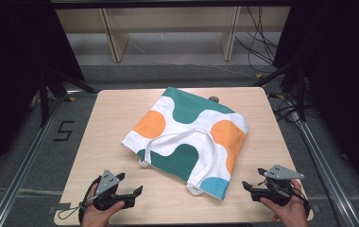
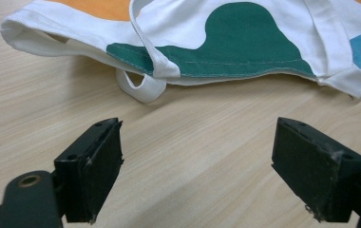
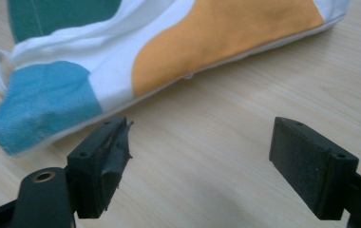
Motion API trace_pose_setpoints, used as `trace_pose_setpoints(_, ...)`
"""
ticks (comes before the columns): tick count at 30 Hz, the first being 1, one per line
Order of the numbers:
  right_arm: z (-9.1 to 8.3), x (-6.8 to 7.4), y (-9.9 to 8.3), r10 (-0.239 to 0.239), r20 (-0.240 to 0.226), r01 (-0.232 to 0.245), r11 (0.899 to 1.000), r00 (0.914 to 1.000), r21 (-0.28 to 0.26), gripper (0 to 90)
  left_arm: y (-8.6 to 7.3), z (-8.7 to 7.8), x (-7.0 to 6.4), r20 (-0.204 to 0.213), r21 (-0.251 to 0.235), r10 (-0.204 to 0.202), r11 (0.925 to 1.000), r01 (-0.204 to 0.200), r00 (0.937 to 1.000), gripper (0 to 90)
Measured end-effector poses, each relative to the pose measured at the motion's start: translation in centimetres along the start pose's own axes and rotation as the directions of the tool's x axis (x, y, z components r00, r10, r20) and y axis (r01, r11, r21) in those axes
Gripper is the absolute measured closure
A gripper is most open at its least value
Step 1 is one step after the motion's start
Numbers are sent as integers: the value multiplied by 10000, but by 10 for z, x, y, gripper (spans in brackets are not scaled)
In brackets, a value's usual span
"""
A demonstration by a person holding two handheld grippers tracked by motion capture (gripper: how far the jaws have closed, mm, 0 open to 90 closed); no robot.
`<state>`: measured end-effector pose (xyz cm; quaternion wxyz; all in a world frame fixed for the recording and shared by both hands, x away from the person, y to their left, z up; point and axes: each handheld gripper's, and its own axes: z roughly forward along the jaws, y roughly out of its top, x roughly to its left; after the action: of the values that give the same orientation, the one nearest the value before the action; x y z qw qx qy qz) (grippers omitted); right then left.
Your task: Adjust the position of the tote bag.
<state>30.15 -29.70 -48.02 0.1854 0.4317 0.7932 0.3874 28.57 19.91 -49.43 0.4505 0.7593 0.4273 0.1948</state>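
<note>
A white tote bag [image 1: 187,135] with green, orange and blue patches lies flat in the middle of the wooden table [image 1: 106,123], its handles [image 1: 168,139] spread over its near side. My left gripper [image 1: 139,190] rests near the front left edge, open, with bare wood between its jaws. In the left gripper view the bag's open edge [image 2: 226,52] and a handle loop [image 2: 138,90] lie just beyond my left gripper [image 2: 197,159]. My right gripper [image 1: 246,185] sits near the front right, open and empty. The bag's blue corner [image 3: 41,104] lies ahead of my right gripper [image 3: 200,159], close to its left jaw.
A small brown object [image 1: 214,99] peeks out behind the bag's far edge. Wooden shelving legs [image 1: 114,38] and cables [image 1: 258,42] stand on the floor beyond the table. Bare tabletop lies to the left of the bag.
</note>
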Motion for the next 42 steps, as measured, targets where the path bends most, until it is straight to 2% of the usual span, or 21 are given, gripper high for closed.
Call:
trace_pose_setpoints(4, 2, -4, -1, -426, 285, 423, 9990, 9987, 112, 222, 0, 0, 1, -63, -16, -169, 9999, 169, 9998, 162)
trace_pose_setpoints(5, 2, -4, -1, -426, 285, 423, 9990, 9987, 112, 222, 0, 0, 2, -33, -9, 26, 10000, -26, 10000, 162)
trace_pose_setpoints(6, 1, -3, -1, -376, 213, 374, 9992, 9991, 116, 221, 0, 1, 1, -24, -12, -140, 9999, 140, 9999, 162)
trace_pose_setpoints(11, 2, -2, -1, -388, 214, 384, 9991, 9990, 187, 218, 0, 1, 1, -11, 12, -113, 9999, 113, 9999, 162)
trace_pose_setpoints(15, 2, -1, 0, -435, 16, 435, 9991, 9991, 19, 211, -1, 2, 0, -82, 13, -170, 9999, 170, 9998, 162)
trace_pose_setpoints(16, 3, -1, 0, -645, 79, 645, 9979, 9979, -42, 208, 0, 1, 2, -124, 140, -32, 9999, 33, 9999, 161)
trace_pose_setpoints(17, 3, 1, 1, -453, -174, 454, 9990, 9988, 18, 206, 0, 1, 1, -142, 124, -54, 9999, 56, 9999, 162)
trace_pose_setpoints(19, 3, 4, 2, -710, -37, 710, 9974, 9975, -137, 206, -1, 2, 0, -166, 33, -198, 9998, 199, 9997, 160)
trace_pose_setpoints(20, 3, 4, 2, -710, -37, 710, 9974, 9975, -137, 206, 0, 1, 2, -157, 182, 37, 9998, -34, 9999, 160)
trace_pose_setpoints(21, 2, 8, 2, -291, -262, 292, 9996, 9992, 13, 209, -1, 2, 1, -161, 158, -94, 9998, 97, 9998, 160)
trace_pose_setpoints(22, 4, 6, 3, -796, -295, 792, 9968, 9964, -140, 214, -1, 2, 2, -170, 163, -96, 9998, 99, 9998, 160)
trace_pose_setpoints(25, 4, 8, 4, -914, -224, 908, 9955, 9956, -267, 209, 0, 2, 2, -215, 154, -130, 9998, 133, 9997, 160)
trace_pose_setpoints(26, 3, 11, 5, -728, -318, 723, 9972, 9968, -194, 208, 0, 1, 2, -280, 156, -123, 9998, 127, 9995, 160)
trace_pose_setpoints(28, 3, 15, 6, -787, -473, 774, 9966, 9958, -297, 204, -1, 2, 2, -287, 219, -127, 9997, 133, 9995, 160)
trace_pose_setpoints(30, 4, 19, 9, -1368, -777, 1322, 9893, 9875, -615, 230, -1, 2, 3, -394, 341, -162, 9993, 176, 9991, 163)
trace_pose_setpoints(32, 5, 25, 12, -1562, -885, 1500, 9860, 9838, -722, 214, -1, 1, 4, -514, 327, -302, 9990, 319, 9982, 164)
trace_pose_setpoints(33, 6, 31, 13, -1473, -1025, 1413, 9880, 9838, -629, 218, -1, 1, 5, -446, 253, -206, 9994, 217, 9988, 164)
trace_pose_setpoints(34, 7, 33, 15, -1760, -1045, 1694, 9831, 9788, -691, 218, -1, 1, 4, -482, 248, -358, 9990, 371, 9982, 165)
trace_pose_setpoints(40, 18, 52, 17, -2142, -1482, 2121, 9768, 9655, -298, 221, -1, 1, 5, -491, 332, -274, 9990, 291, 9984, 165)
trace_pose_setpoints(41, 21, 58, 19, -2389, -1573, 2387, 9709, 9582, -206, 220, -1, 1, 4, -525, 348, -358, 9987, 377, 9980, 165)
trace_pose_setpoints(42, 21, 58, 19, -2389, -1573, 2387, 9709, 9582, -206, 220, -1, 1, 4, -525, 348, -358, 9987, 377, 9980, 164)
